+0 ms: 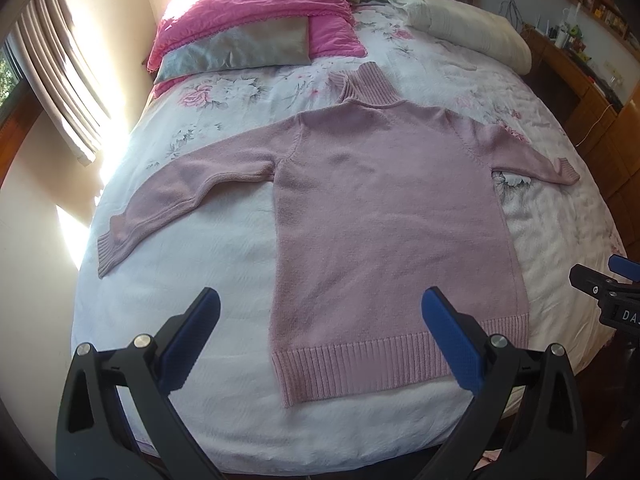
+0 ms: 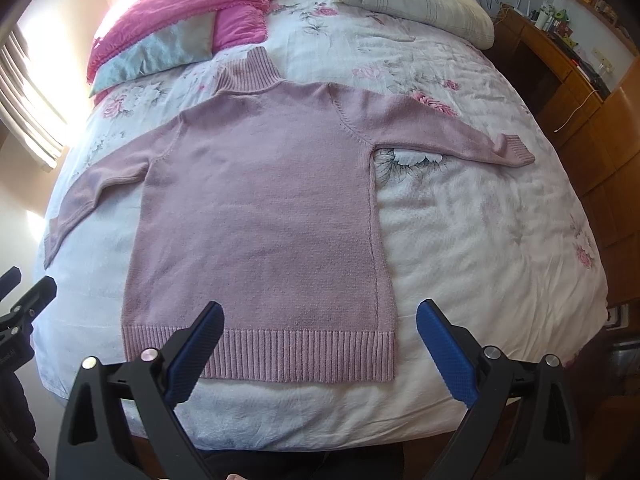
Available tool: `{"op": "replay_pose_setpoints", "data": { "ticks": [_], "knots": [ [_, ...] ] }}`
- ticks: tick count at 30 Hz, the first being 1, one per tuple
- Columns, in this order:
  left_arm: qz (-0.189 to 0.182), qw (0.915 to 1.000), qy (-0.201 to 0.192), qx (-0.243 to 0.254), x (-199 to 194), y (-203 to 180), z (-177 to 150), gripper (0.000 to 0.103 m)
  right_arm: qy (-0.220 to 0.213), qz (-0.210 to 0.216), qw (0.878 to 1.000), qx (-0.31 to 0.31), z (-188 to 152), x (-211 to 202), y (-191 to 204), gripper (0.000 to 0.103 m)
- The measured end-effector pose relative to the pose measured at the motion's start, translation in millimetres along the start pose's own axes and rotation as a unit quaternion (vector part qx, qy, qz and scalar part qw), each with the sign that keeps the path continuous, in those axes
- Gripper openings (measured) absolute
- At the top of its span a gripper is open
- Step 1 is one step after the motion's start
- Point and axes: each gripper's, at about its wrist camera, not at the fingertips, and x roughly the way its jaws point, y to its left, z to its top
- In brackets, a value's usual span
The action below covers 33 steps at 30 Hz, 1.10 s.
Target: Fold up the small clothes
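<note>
On the bed (image 1: 224, 312), one pink sweater (image 1: 384, 216) lies flat; both grippers' jaws gape, released

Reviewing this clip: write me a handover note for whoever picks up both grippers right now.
Left gripper: open, empty, hovering near the hem.
Right gripper: open, empty, also above the hem, at its right corner.
Pink sweater: spread flat on the floral bedspread, collar toward the pillows, both sleeves stretched out sideways.
Done: laid out and smoothed; no fold yet.
Left: fold sleeves in, then fold the body, likely hem up toward the collar.
</note>
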Motion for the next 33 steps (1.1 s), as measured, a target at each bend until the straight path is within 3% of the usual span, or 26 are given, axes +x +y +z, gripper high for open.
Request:
{"op": "replay_pose_setpoints", "data": {
  "ticks": [23,33],
  "knots": [
    [0.005,1.0000,0.002,0.003,1.2,-6.4,2.0,0.100,-0.012,0.004,1.000,0.004,0.7,0.1,-13.9,0.098],
    [0.028,0.9995,-0.003,-0.018,-5.7,-13.8,2.7,0.100,-0.020,0.016,0.999,-0.021,7.6,0.0,-15.2,0.098]
  ]
}}
